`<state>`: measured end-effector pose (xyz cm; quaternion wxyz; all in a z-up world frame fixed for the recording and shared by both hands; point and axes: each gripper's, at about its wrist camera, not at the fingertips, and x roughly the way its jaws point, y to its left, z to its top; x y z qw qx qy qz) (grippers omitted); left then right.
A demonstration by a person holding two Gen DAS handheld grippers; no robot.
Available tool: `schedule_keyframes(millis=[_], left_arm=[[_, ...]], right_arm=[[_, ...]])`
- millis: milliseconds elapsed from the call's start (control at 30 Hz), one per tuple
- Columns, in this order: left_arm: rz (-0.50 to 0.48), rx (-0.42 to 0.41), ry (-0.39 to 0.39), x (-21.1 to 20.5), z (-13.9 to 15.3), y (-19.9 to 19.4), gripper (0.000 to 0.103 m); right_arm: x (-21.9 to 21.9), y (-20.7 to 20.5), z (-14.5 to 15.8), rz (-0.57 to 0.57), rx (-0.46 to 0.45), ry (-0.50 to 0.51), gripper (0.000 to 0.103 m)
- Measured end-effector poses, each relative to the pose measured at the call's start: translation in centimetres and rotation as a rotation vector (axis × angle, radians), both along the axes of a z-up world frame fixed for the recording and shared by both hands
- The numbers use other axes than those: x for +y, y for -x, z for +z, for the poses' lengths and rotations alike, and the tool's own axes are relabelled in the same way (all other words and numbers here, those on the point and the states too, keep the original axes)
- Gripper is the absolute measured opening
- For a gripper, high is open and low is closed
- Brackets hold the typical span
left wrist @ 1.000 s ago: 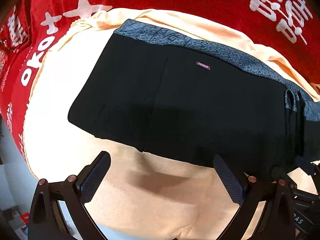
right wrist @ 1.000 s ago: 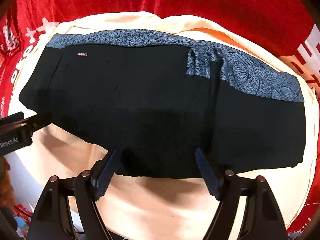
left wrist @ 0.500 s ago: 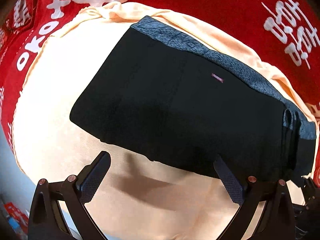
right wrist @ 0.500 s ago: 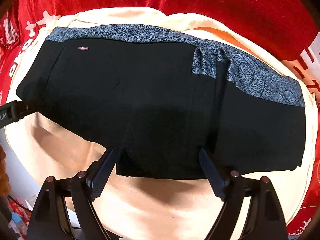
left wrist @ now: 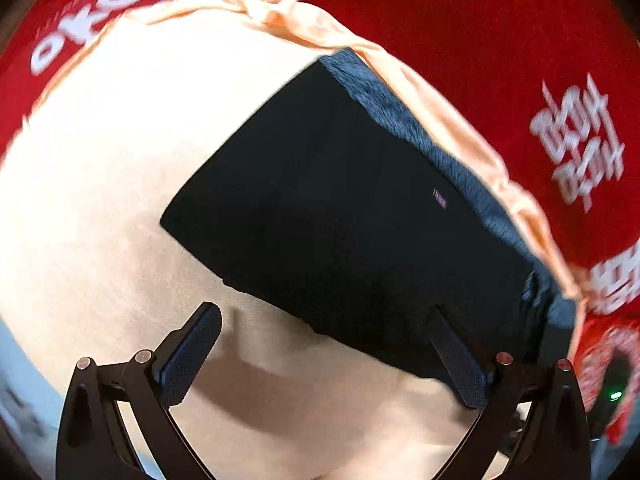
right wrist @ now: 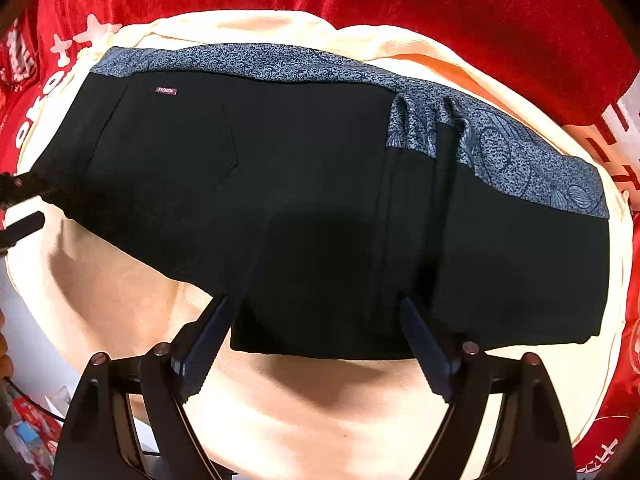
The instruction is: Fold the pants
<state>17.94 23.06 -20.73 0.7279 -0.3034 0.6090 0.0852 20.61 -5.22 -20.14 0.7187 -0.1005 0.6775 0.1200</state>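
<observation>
Two views show the same layout. From the left wrist, the black pants (left wrist: 352,216) lie folded on a cream cloth (left wrist: 120,160), which covers a red cloth (left wrist: 500,40) with white lettering. A blue-grey patterned waistband (left wrist: 432,140) runs along the far edge of the pants, and a small label (left wrist: 440,199) sits just below it. The left gripper (left wrist: 326,356) hangs wide open above the near edge; its right finger overlaps the black fabric, its left one is over bare cream cloth, and nothing is between them. Compared with a second ago, the pants sit further right and more slanted in this blurred view, and the other gripper no longer shows at the lower right.

From the right wrist, the pants (right wrist: 320,200) fill the middle, waistband (right wrist: 280,66) at the far side, gathered fabric right of centre. The right gripper (right wrist: 316,338) is wide open, both fingertips at the near hem, gripping nothing. At the left edge, the left gripper's tips (right wrist: 20,204) show by the pants' end. The pants look larger and the fingers nearer the hem than before.
</observation>
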Motion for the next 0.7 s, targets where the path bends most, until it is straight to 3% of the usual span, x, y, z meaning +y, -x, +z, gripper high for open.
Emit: schedule_keyframes(millis=[100, 267, 467, 667, 700], left_arm=[[0.099, -0.053, 0.125, 1.2, -0.6, 1.1, 0.103], [0.17, -0.106, 0.219, 1.2, -2.0, 1.7, 0.103], [0.143, -0.163, 0.195, 0.1, -2.3, 0.8, 0.103], [0.117, -0.239, 0.203, -1.0, -0.1, -1.1, 0.103], [0.1, -0.204, 0.17, -1.5, -0.7, -1.7, 0.103]], right_arm=[[0.3, 0.4, -0.1, 0.004, -0.002, 0.001, 0.088], [0.9, 1.2, -0.2, 0.019, -0.012, 0.004, 0.089], [1.6, 3.0, -0.3, 0.023, -0.029, 0.003, 0.089], [1.1, 3.5, -0.1, -0.002, -0.026, -0.032, 0.089], [1.2, 3.6, -0.1, -0.002, -0.024, -0.035, 0.089]])
